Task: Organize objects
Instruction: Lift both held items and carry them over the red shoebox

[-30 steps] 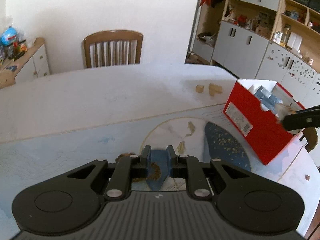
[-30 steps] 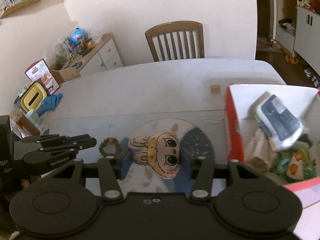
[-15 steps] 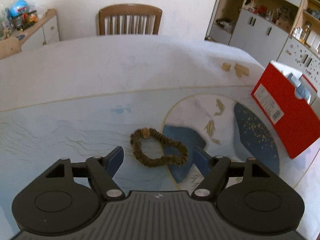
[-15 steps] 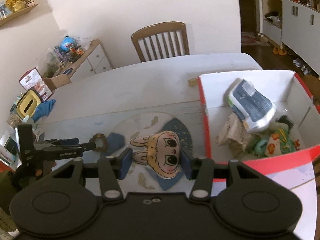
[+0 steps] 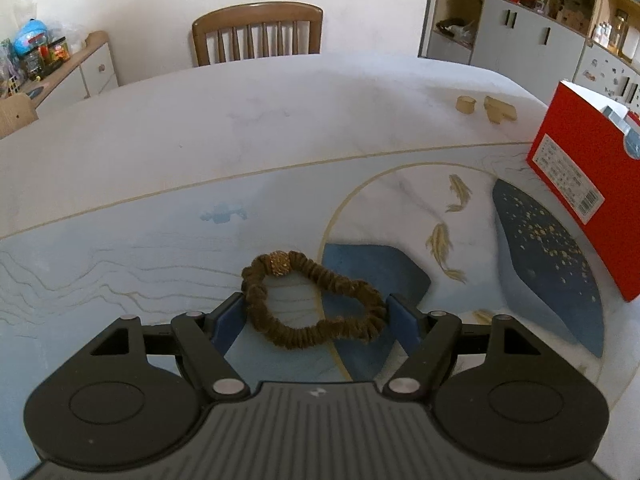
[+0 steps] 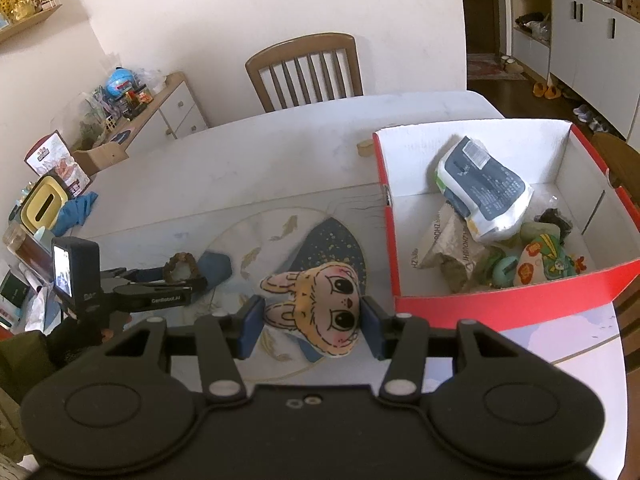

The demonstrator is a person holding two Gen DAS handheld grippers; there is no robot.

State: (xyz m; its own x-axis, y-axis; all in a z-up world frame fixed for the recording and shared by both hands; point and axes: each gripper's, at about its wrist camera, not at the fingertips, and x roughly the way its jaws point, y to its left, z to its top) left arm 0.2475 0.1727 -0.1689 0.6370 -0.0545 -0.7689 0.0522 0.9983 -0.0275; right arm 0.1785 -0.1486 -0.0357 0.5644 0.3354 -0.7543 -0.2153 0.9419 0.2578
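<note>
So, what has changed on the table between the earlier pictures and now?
The left gripper has just opened its jaws and come down over the brown scrunchie, which now lies between its open fingers, not yet gripped. The right gripper has swung toward the red box, so the box shows more fully. Unchanged: it keeps holding the rabbit plush, and the scrunchie lies on the mat.

Both wrist views look steeply down along their jaws toward the chair [image 5: 257, 32] at 12 o'clock. They share the surface [image 5: 248, 120], scrunchie [image 5: 312, 300] and red box [image 6: 500, 304], seen close.
</note>
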